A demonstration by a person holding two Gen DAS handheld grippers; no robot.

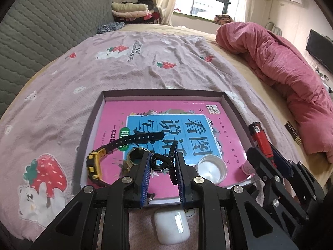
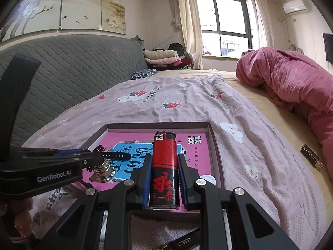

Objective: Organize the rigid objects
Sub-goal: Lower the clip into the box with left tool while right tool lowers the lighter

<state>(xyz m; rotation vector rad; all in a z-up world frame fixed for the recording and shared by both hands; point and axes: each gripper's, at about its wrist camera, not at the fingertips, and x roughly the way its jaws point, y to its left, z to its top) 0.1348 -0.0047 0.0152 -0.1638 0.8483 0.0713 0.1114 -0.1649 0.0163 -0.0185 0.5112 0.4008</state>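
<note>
Left gripper (image 1: 162, 164) clenched on a black hair claw clip (image 1: 161, 163), jaws pressing it from both sides, held over the near part of the tray (image 1: 164, 93). Right gripper (image 2: 164, 179) grasping a red-and-black lighter (image 2: 164, 166), upright between the jaws, cap end up, above the tray's near right corner.

Tray is a shallow box lid on the bed, sitting on a pink strawberry-print sheet (image 1: 124, 68). A pink book (image 1: 116, 116) with a blue title panel covers the tray floor.

On the book:
- yellow-and-black watch (image 1: 95, 162) at near left, its strap running right and away, ending close to the clip
- brass-coloured ring-shaped metal piece (image 1: 135, 157) just left of the left gripper's left finger, partly hidden by it
- clear round lid (image 1: 212, 168) just right of the left gripper
- small pink item at the tray's near right edge, mostly hidden by the right gripper; can't tell what it is

Outside the tray: white earbud case (image 1: 171, 227) on the sheet, right below the left gripper and just beside the tray's near edge.

Crowding: both grippers sit side by side over the near edge, watch strap and metal piece close to the clip. Rolled pink quilt (image 1: 281, 68) well off to the right; grey quilted headboard (image 1: 41, 31) on the left.
</note>
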